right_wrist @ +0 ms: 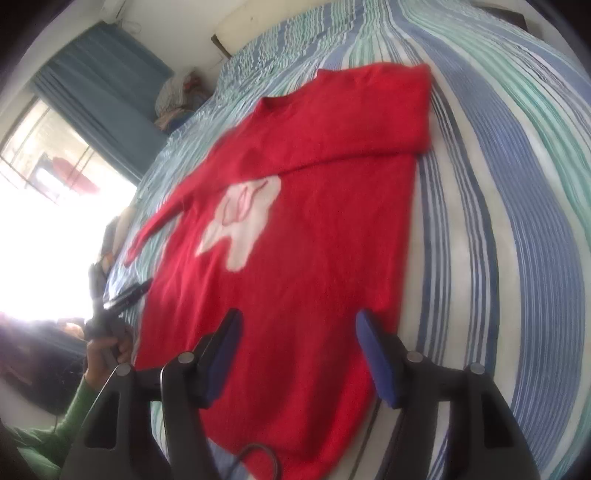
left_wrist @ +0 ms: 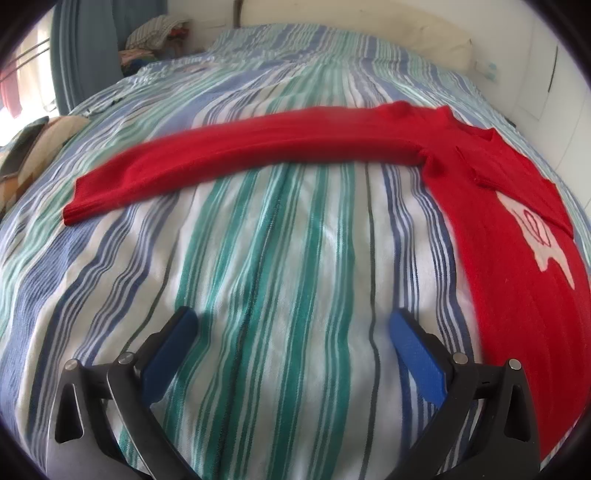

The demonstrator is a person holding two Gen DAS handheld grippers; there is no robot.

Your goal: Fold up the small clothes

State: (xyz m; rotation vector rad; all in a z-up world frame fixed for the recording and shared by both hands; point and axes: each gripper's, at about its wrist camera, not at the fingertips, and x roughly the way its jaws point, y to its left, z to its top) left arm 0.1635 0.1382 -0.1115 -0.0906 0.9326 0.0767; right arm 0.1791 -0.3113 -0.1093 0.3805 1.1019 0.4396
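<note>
Your red sweater (right_wrist: pixel 295 229) lies flat on the striped bedspread (left_wrist: pixel 258 266), white motif (right_wrist: pixel 243 218) facing up. Left of the sweater's body, one sleeve (left_wrist: pixel 240 151) stretches straight out across the stripes, and your left gripper (left_wrist: pixel 291 332) hangs over bare bedspread near it, jaws apart with nothing between them. Over the sweater's lower hem, your right gripper (right_wrist: pixel 295 339) also has its jaws spread, not pinching the cloth. The sweater's other sleeve is folded across its chest.

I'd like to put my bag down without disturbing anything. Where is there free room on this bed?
Bare striped bedspread lies below the red sweater's outstretched sleeve, just ahead of the left hand-held gripper. Another free strip runs beside the sweater's folded side. The far corner by the curtain holds piled clothes.
</note>
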